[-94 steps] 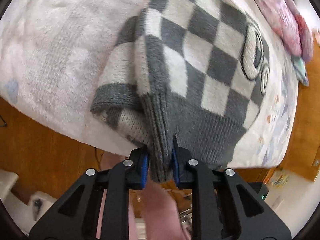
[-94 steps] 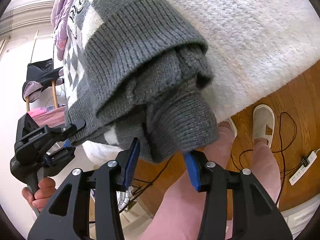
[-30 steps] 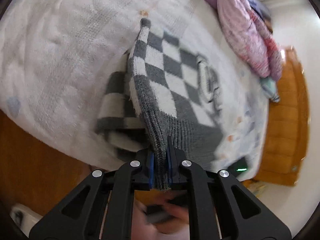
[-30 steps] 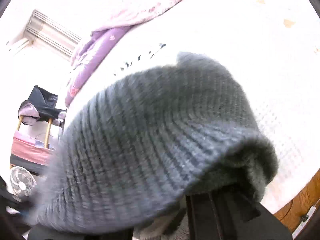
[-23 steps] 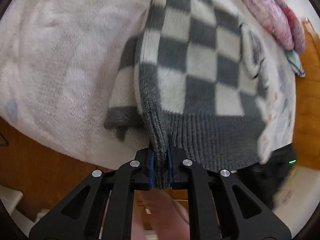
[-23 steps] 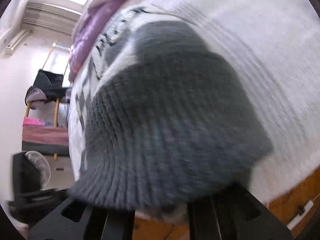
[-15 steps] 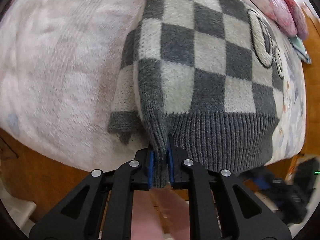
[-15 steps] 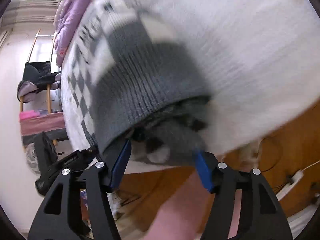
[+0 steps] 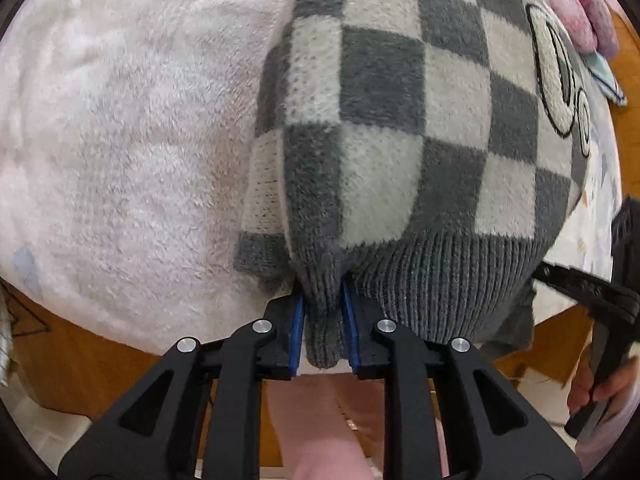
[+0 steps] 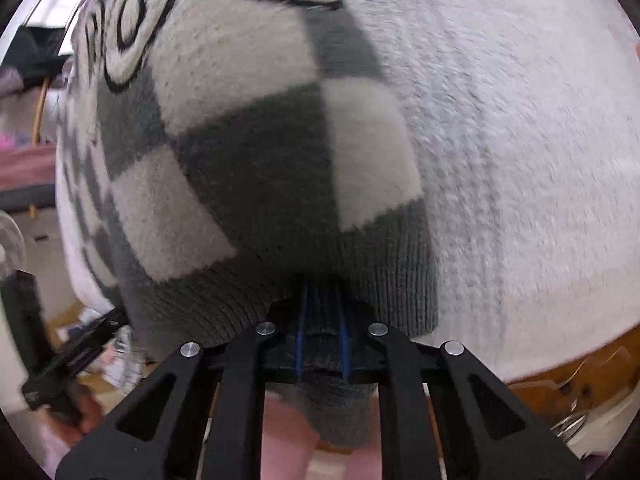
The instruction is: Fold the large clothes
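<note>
A grey-and-white checkered knit sweater (image 9: 400,128) with outlined letters lies on a white fluffy bed cover (image 9: 120,120), its ribbed grey hem at the bed's near edge. My left gripper (image 9: 323,328) is shut on the hem's left corner. My right gripper (image 10: 322,336) is shut on the ribbed hem of the same sweater (image 10: 248,160), and it also shows in the left wrist view (image 9: 592,292) at the far right. A folded sleeve part (image 9: 260,216) sticks out under the sweater's left side.
The bed's edge drops to a wooden floor (image 9: 80,344). Pink and purple bedding (image 9: 580,4) lies at the far side. The person's pink-clad legs (image 9: 320,432) stand below the grippers. A chair with clothes (image 10: 28,72) stands left of the bed.
The right gripper went from open to shut on the ribbed hem. The sweater came down and now lies spread flatter on the bed. The left gripper kept its hold.
</note>
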`<action>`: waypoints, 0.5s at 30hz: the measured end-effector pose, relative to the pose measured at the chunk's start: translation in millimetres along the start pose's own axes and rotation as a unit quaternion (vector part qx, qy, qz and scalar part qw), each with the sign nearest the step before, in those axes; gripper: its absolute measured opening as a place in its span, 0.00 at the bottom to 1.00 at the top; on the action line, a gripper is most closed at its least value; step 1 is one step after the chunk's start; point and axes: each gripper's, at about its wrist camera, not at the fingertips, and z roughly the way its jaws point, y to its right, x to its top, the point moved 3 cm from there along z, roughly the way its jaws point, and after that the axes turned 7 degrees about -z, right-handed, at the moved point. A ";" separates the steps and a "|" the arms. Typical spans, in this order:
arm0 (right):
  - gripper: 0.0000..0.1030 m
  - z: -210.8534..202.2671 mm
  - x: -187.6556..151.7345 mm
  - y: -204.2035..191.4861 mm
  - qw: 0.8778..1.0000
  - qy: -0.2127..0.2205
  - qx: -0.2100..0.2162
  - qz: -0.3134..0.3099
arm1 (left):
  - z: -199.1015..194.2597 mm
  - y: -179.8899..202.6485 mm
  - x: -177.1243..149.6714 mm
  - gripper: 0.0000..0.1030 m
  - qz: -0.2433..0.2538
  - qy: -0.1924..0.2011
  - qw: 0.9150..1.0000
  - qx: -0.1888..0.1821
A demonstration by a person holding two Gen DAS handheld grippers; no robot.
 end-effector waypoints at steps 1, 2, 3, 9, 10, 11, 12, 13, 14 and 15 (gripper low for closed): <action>0.11 -6.5 -3.6 -1.5 1.000 -0.005 -0.006 0.004 | -2.9 -0.2 -0.4 0.19 -0.004 -0.002 1.000 0.004; 0.12 -13.1 -6.2 -4.0 1.000 -0.011 -0.014 0.005 | -7.5 1.5 -1.7 0.21 -0.005 -0.004 1.000 0.012; 0.16 -21.2 -7.8 -8.1 1.000 -0.018 -0.020 0.005 | -14.1 2.5 -2.9 0.27 -0.004 -0.008 1.000 0.018; 0.16 -80.8 8.1 -43.1 0.998 0.044 -0.014 -0.047 | -68.0 1.8 -0.9 0.49 -0.054 0.019 0.997 0.045; 0.16 -81.4 15.1 -48.6 0.997 0.046 -0.028 -0.061 | -74.7 5.9 1.4 0.49 -0.055 0.026 0.997 0.050; 0.17 -75.3 19.6 -47.4 0.996 0.039 -0.042 -0.070 | -83.0 14.2 2.2 0.49 -0.055 0.035 0.997 0.050; 0.23 -65.9 25.8 -44.0 0.995 0.027 -0.057 -0.077 | -91.1 22.3 4.4 0.49 -0.055 0.047 0.996 0.044; 0.35 -45.3 32.3 -36.4 0.994 0.005 -0.079 -0.077 | -95.4 30.6 7.2 0.49 -0.053 0.055 0.996 0.040; 0.37 -28.7 39.0 -28.3 0.994 -0.011 -0.085 -0.067 | -95.2 35.7 8.4 0.49 -0.049 0.059 0.996 0.040; 0.37 -14.9 44.5 -19.5 0.995 -0.023 -0.086 -0.047 | -96.8 44.4 13.8 0.49 -0.042 0.063 0.996 0.052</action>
